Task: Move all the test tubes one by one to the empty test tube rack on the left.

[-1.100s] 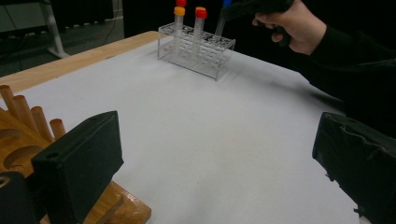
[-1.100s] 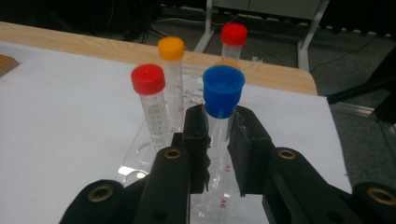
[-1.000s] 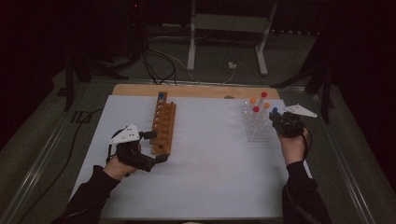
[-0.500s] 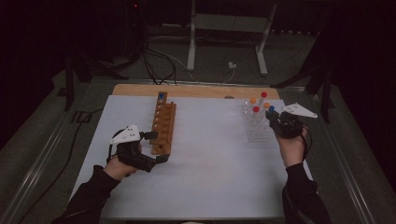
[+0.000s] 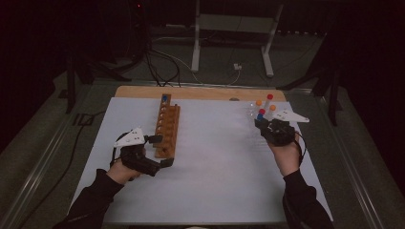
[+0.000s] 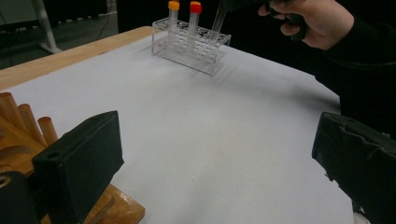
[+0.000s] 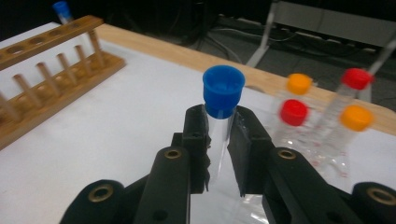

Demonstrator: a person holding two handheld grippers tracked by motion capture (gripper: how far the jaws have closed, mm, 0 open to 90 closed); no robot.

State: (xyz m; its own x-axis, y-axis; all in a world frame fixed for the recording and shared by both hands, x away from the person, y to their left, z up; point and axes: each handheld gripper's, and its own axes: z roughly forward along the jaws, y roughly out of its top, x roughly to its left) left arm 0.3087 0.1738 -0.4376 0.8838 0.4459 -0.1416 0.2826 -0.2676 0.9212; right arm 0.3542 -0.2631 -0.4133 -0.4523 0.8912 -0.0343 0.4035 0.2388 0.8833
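My right gripper (image 7: pixel 219 135) is shut on a clear tube with a blue cap (image 7: pixel 223 93), held upright just left of the clear plastic rack (image 6: pixel 191 44). From above, that gripper (image 5: pixel 261 123) and its blue-capped tube (image 5: pixel 261 116) hover at the rack's left side. Several red- and orange-capped tubes (image 7: pixel 293 112) stand in the rack. The wooden rack (image 5: pixel 167 131) lies left of centre with one blue-capped tube (image 7: pixel 62 9) at its far end. My left gripper (image 5: pixel 160 151) is open at the wooden rack's near end, and its wide jaws (image 6: pixel 215 154) hold nothing.
A white sheet (image 5: pixel 215 162) covers the table, with a wooden strip (image 5: pixel 200 92) along the far edge. Beyond the table stand a metal frame (image 5: pixel 229 38) and cables on the dark floor. The person's forearms enter from the bottom.
The right gripper has moved left and slightly up with the blue-capped tube, away from the clear rack. The left gripper has stayed put.
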